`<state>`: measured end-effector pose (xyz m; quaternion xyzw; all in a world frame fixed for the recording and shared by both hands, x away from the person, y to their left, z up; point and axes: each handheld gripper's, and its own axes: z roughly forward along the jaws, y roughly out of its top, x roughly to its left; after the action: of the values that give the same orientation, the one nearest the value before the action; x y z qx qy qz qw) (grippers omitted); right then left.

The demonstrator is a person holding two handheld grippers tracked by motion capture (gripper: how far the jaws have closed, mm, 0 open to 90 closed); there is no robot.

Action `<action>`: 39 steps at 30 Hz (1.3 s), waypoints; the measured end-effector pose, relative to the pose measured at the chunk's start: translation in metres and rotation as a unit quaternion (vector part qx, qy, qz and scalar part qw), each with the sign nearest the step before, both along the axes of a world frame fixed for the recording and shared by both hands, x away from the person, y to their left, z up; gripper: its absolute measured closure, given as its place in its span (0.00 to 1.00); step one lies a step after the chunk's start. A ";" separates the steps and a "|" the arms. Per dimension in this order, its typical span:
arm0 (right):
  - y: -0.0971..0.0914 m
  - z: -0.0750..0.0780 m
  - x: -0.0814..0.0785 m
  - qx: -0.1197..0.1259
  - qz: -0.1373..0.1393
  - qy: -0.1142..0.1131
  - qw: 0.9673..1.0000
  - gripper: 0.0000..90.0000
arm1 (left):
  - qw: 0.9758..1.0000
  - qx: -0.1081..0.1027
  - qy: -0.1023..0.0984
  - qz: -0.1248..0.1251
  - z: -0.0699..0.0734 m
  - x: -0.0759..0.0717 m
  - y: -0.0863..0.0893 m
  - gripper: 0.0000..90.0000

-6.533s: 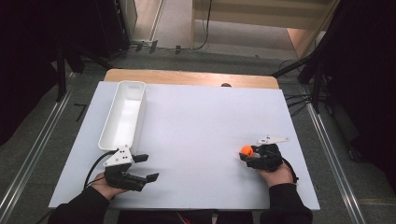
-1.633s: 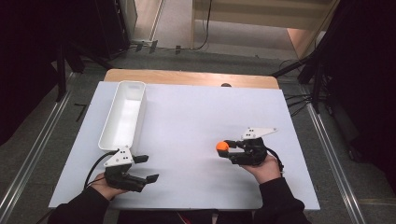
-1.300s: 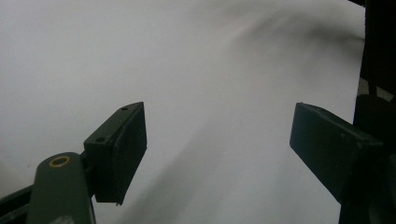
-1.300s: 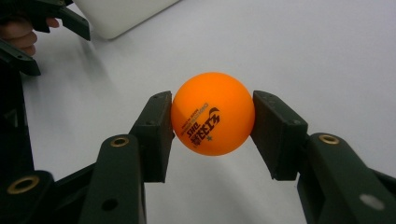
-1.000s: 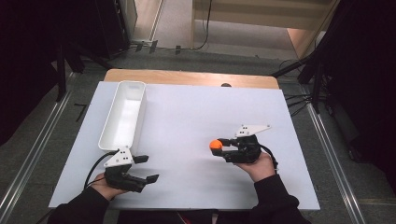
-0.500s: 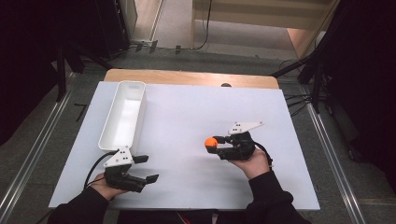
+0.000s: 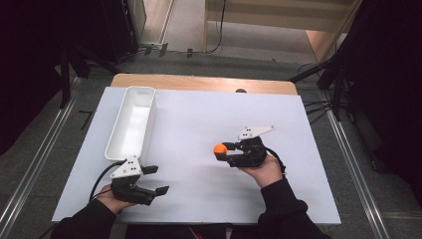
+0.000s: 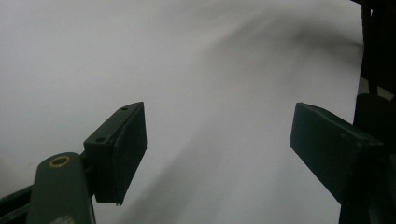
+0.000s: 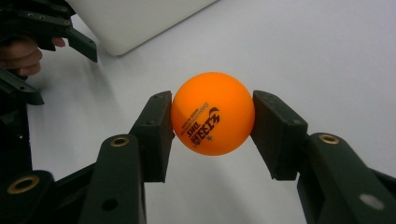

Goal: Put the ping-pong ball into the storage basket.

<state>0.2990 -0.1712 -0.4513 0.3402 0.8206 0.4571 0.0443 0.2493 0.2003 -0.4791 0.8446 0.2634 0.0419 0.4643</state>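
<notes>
Right now the right gripper [image 7: 222,153] holds an orange ball [image 7: 219,149] between its jaws, a little right of the middle of the bench [image 7: 199,114], which is covered in white. In the right gripper view the two black pads press on opposite sides of the ball [image 9: 213,113], which carries dark printed lettering and a small star, and the ball sits clear above the white surface. The person's right hand [image 7: 263,167] wraps the gripper from behind, a dark sleeve reaching down to the bottom edge, and the grey three-cornered plate rides on top.

The left gripper [image 7: 155,180] rests near the front left corner of the bench, gripped by the left hand [image 7: 112,201], with its cable looping beside it. Its jaws stand wide apart with nothing between them, and the left gripper view looks past them at bare white surface.

A long white tray [image 7: 130,123] lies along the left side of the bench, its near end just beside the left gripper and well apart from the ball. Its corner also shows in the right gripper view, top left [image 9: 135,18].
</notes>
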 end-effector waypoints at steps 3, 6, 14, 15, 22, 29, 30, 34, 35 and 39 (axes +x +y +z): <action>0.002 0.001 0.001 0.000 0.000 0.000 1.000 0.54 | 1.000 -0.001 0.000 0.001 0.000 0.000 0.000 0.21; 0.005 0.001 0.003 -0.001 0.002 -0.001 1.000 0.54 | 1.000 -0.001 0.000 0.001 0.000 0.000 0.000 0.21; 0.013 0.004 0.004 0.001 0.008 -0.001 1.000 0.54 | 1.000 -0.002 0.001 0.002 0.000 0.000 0.000 0.21; 0.013 0.004 0.004 -0.001 0.008 -0.002 1.000 0.54 | 1.000 -0.001 0.001 0.002 0.000 0.000 0.000 0.21; 0.019 0.005 0.006 0.000 0.011 0.000 1.000 0.54 | 1.000 -0.002 0.001 0.001 0.000 0.000 0.000 0.21; 0.026 0.007 0.007 -0.002 0.015 -0.006 1.000 0.54 | 1.000 0.000 0.000 0.000 0.000 0.000 0.001 0.22; 0.027 0.007 0.007 -0.002 0.015 -0.006 1.000 0.54 | 1.000 -0.002 0.001 0.001 0.000 0.000 0.001 0.21; 0.031 0.007 0.009 -0.002 0.017 -0.007 1.000 0.54 | 1.000 -0.002 0.001 0.002 0.000 0.000 0.001 0.21; 0.032 0.008 0.009 -0.001 0.016 -0.006 1.000 0.54 | 1.000 0.000 0.001 0.002 0.000 0.000 0.001 0.21; 0.036 0.008 0.011 -0.001 0.019 -0.005 1.000 0.54 | 1.000 0.000 0.001 0.002 0.000 0.000 0.001 0.22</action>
<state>0.3101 -0.1357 -0.4431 0.3221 0.8272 0.4587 0.0402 0.2495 0.2010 -0.4791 0.8440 0.2654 0.0416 0.4642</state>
